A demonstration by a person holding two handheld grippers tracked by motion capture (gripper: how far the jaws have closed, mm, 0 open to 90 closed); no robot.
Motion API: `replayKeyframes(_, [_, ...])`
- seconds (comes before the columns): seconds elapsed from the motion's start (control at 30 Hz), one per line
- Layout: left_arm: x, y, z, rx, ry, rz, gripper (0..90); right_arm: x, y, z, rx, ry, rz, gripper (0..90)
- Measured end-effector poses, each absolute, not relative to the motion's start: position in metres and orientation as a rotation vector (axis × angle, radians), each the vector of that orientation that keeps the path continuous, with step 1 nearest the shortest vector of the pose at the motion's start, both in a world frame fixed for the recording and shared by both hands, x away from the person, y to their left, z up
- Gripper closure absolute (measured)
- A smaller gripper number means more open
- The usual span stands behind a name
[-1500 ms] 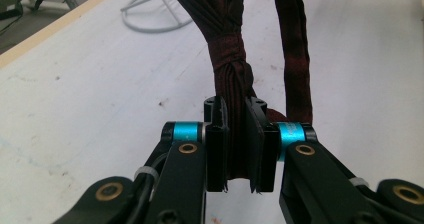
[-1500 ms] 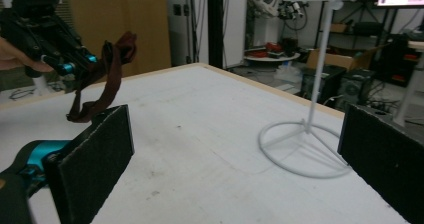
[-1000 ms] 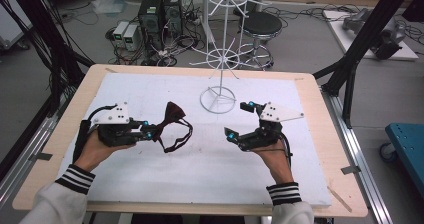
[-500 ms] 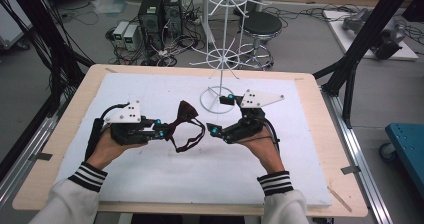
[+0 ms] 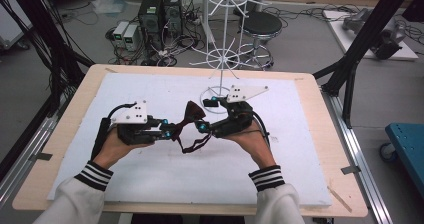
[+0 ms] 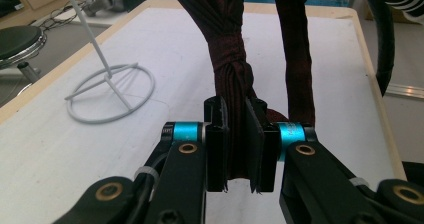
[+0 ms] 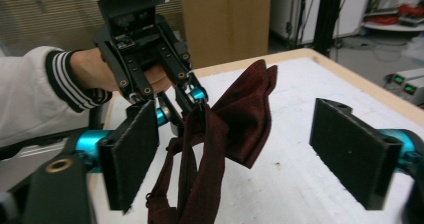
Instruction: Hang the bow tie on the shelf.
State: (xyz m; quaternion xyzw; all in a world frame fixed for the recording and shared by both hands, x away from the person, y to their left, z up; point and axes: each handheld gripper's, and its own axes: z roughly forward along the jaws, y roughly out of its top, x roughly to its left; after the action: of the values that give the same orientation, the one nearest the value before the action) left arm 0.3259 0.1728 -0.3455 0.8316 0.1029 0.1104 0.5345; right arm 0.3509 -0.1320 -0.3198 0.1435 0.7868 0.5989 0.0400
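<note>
A dark red bow tie point(image 5: 192, 113) with a thin strap hangs above the white mat, near the table's middle. My left gripper point(image 5: 172, 130) is shut on it; in the left gripper view the jaws point(image 6: 235, 144) pinch the bow tie point(image 6: 230, 74) just below its knot. My right gripper point(image 5: 206, 115) faces it from the right, open. In the right gripper view the bow tie point(image 7: 235, 119) hangs between the two wide-apart pads point(image 7: 132, 154) without touching them, and the left gripper point(image 7: 185, 109) holds it from behind.
A white wire rack point(image 5: 222, 59) stands on its ring base point(image 6: 110, 94) at the back middle of the white mat point(image 5: 150, 184), just behind the right gripper. The wooden table edge point(image 5: 332, 134) borders the mat. Computers, cables and a stool sit on the floor beyond.
My right gripper has swung left from the mat's right side up to the bow tie. The left gripper has carried the bow tie to the right, toward the middle.
</note>
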Motion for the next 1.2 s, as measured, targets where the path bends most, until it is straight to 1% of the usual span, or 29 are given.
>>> replayKeyframes(0.03, [0.326,0.173,-0.345,1.98,0.245,0.265,80.1,0.352,-0.132,-0.321,0.44,2.418,1.831,21.3])
replayKeyframes(0.1, [0.327,0.172,-0.346,1.969,0.243,0.257,80.0,0.353,-0.131,-0.321,0.435,2.44,1.83,25.9])
replayKeyframes(0.13, [0.327,0.172,-0.346,1.973,0.247,0.258,80.1,0.353,-0.131,-0.322,0.429,2.439,1.832,26.5])
replayKeyframes(0.2, [0.328,0.17,-0.347,1.977,0.239,0.246,80.0,0.354,-0.131,-0.322,0.43,2.447,1.84,32.5])
replayKeyframes(0.37, [0.328,0.169,-0.347,1.979,0.237,0.245,79.9,0.354,-0.129,-0.323,0.381,2.479,1.83,53.2])
replayKeyframes(0.43, [0.327,0.169,-0.347,1.978,0.241,0.245,79.7,0.353,-0.129,-0.322,0.384,2.468,1.834,68.2])
replayKeyframes(0.47, [0.327,0.169,-0.347,1.975,0.24,0.245,79.7,0.353,-0.13,-0.322,0.373,2.454,1.845,74.3])
replayKeyframes(0.5, [0.327,0.169,-0.347,1.976,0.244,0.249,79.5,0.353,-0.13,-0.322,0.37,2.448,1.855,78.0])
replayKeyframes(0.6, [0.33,0.171,-0.348,1.983,0.26,0.227,77.5,0.352,-0.128,-0.322,0.404,2.454,1.851,81.3])
replayKeyframes(0.8, [0.332,0.174,-0.348,1.948,0.291,0.217,70.8,0.352,-0.127,-0.323,0.423,2.44,1.845,81.6])
replayKeyframes(0.87, [0.332,0.174,-0.347,1.938,0.309,0.217,64.6,0.352,-0.127,-0.323,0.424,2.436,1.845,81.7])
replayKeyframes(0.9, [0.332,0.174,-0.348,1.931,0.314,0.218,58.2,0.352,-0.127,-0.323,0.42,2.435,1.847,81.8])
replayKeyframes(0.93, [0.333,0.174,-0.348,1.923,0.317,0.215,48.6,0.352,-0.127,-0.323,0.42,2.435,1.848,81.9])
replayKeyframes(0.97, [0.332,0.173,-0.349,1.919,0.346,0.237,36.0,0.352,-0.128,-0.322,0.425,2.434,1.846,82.0])
replayKeyframes(1.0, [0.332,0.171,-0.349,1.915,0.397,0.29,16.9,0.352,-0.128,-0.322,0.426,2.429,1.845,82.0])
replayKeyframes(1.03, [0.332,0.171,-0.35,1.902,0.436,0.328,3.3,0.352,-0.128,-0.322,0.429,2.428,1.84,82.0])
replayKeyframes(1.1, [0.331,0.174,-0.35,1.866,0.475,0.393,1.7,0.352,-0.129,-0.322,0.433,2.42,1.843,82.0])
replayKeyframes(1.17, [0.331,0.178,-0.351,1.862,0.485,0.371,1.7,0.352,-0.13,-0.321,0.438,2.407,1.841,82.0])
replayKeyframes(1.2, [0.33,0.18,-0.352,1.862,0.494,0.393,1.7,0.352,-0.131,-0.321,0.435,2.402,1.847,81.9])
